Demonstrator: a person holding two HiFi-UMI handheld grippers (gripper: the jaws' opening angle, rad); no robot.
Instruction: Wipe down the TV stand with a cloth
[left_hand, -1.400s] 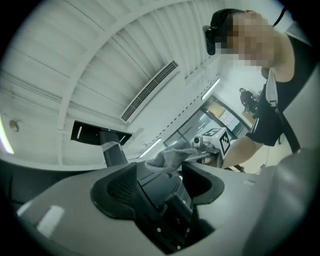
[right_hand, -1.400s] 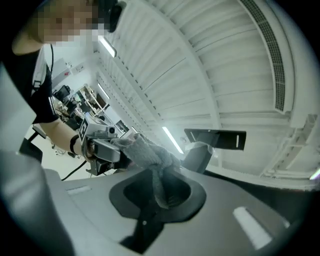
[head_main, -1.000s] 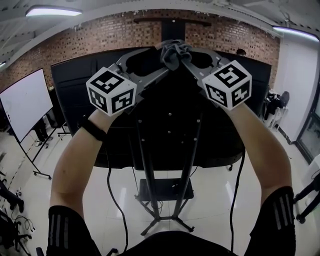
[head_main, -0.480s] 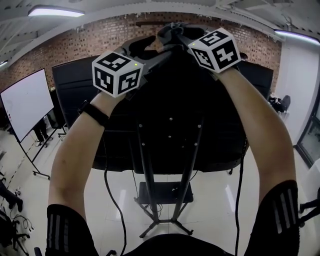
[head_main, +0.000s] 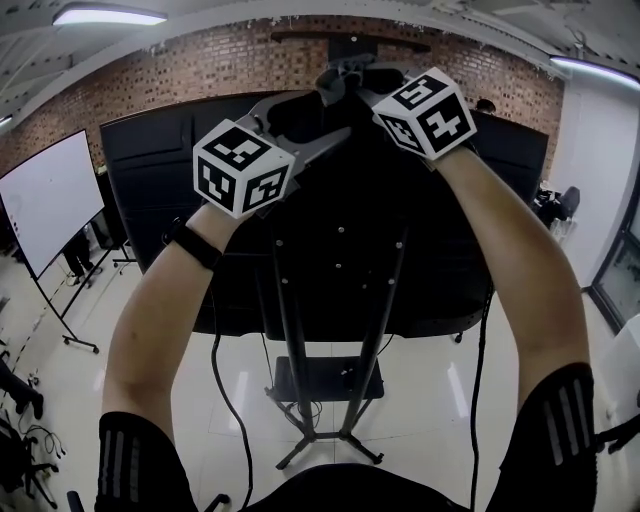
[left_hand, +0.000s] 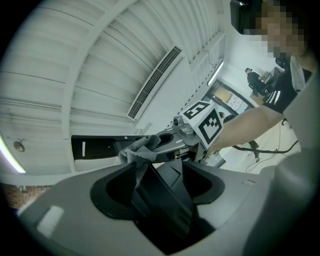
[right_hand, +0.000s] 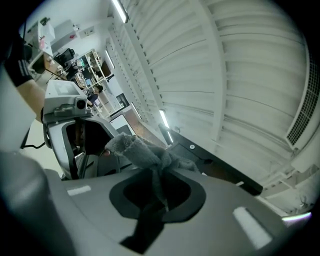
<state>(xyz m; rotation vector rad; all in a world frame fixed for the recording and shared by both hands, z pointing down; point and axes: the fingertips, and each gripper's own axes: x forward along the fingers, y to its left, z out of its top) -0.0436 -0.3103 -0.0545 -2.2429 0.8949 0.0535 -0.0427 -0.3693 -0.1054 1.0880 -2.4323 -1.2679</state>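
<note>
Head view faces forward at the TV stand (head_main: 288, 330); both gripper views tilt up at the ceiling (right_hand: 250, 60) (close in), sharing the cloth (left_hand: 139, 150).

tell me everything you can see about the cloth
The cloth is grey with a fuzzy, towel-like nap, bunched into a crumpled wad rather than spread flat. It is held high, by the top edge of the black TV panel; whether it touches the panel is unclear. The right tool is shut on one part and the left tool grips another.
</note>
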